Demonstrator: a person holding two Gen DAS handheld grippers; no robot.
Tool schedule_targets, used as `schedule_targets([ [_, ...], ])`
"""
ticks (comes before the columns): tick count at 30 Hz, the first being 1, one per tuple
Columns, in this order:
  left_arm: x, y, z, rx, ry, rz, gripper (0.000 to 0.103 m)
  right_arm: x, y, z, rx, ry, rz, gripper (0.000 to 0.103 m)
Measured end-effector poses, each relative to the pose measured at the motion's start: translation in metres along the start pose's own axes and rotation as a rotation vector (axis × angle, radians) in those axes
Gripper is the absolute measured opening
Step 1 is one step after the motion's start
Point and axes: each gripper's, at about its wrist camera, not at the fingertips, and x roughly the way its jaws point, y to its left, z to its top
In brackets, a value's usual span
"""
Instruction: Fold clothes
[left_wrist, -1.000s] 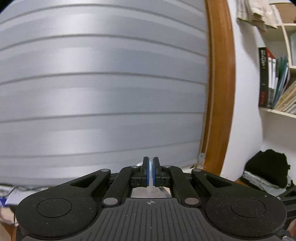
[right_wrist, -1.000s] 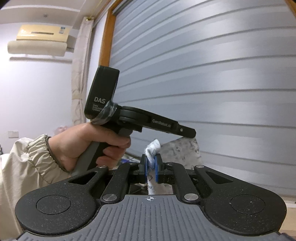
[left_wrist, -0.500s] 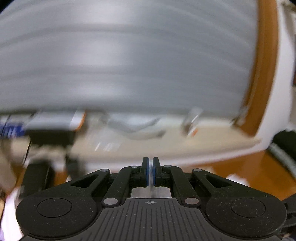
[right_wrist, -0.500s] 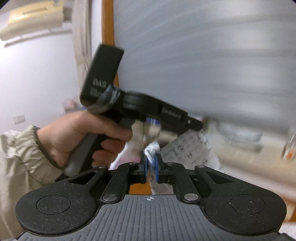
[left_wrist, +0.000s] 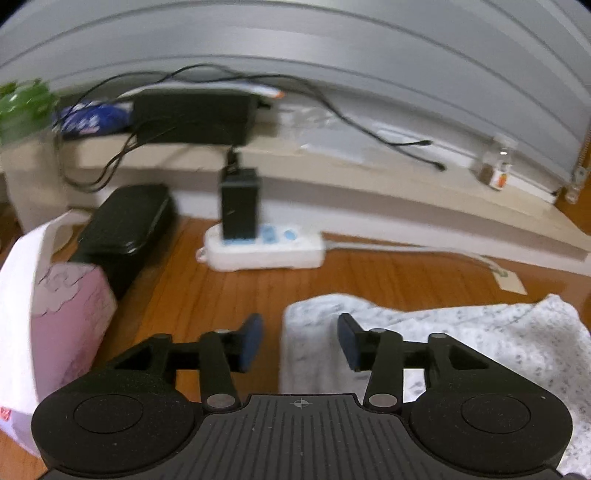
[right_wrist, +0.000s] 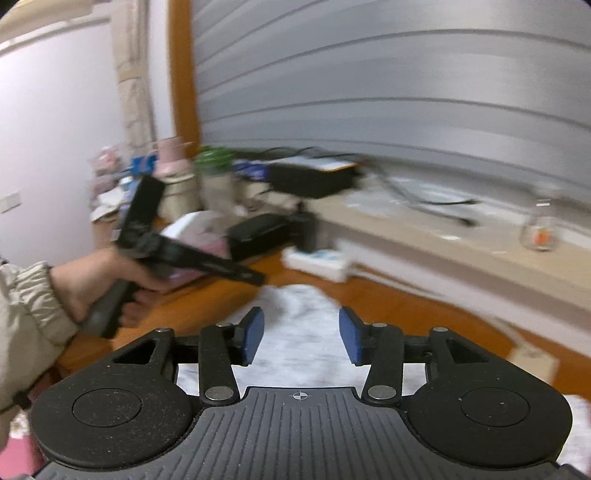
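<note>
A white garment with a small grey print (left_wrist: 461, 332) lies spread on the wooden table (left_wrist: 388, 273). My left gripper (left_wrist: 301, 345) hangs over its left edge with jaws opening; the pads press on nothing. The same garment (right_wrist: 299, 332) lies below my right gripper (right_wrist: 301, 336), whose jaws are opening too, with the cloth under the gap and free of the blue pads. In the right wrist view a hand in a beige sleeve (right_wrist: 26, 317) holds the left gripper's black handle (right_wrist: 144, 236) to the left.
A white power strip (left_wrist: 264, 249) with a black adapter stands beyond the garment. A black case (left_wrist: 127, 221) and a pink-and-white bag (left_wrist: 55, 314) lie at the left. A beige sill (left_wrist: 369, 173) carries cables, a black box and a small glass bottle (left_wrist: 496, 166).
Both grippers have come down from in front of the blind to the table. Each held the white cloth shut; both have let go, and the garment now lies on the table.
</note>
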Motion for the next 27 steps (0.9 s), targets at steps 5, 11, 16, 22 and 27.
schedule_targets([
  [5, 0.009, -0.023, 0.001, 0.034, -0.010, -0.046, 0.053, -0.050, -0.046, 0.000, -0.071, -0.004, -0.138, 0.047],
  [11, 0.028, -0.044, -0.010, 0.068, 0.017, -0.064, 0.053, -0.130, -0.113, -0.019, -0.123, 0.065, -0.338, 0.048],
  [16, 0.030, -0.044, -0.023, 0.058, -0.001, -0.064, 0.051, -0.158, -0.159, -0.057, -0.087, 0.126, -0.405, 0.052],
  [22, 0.030, -0.034, -0.022, 0.051, -0.003, -0.023, 0.048, -0.129, -0.175, -0.109, 0.009, 0.118, -0.297, 0.052],
  [27, 0.022, -0.032, -0.014, 0.094, -0.032, 0.016, 0.001, -0.090, -0.163, -0.134, 0.046, 0.122, -0.186, 0.052],
])
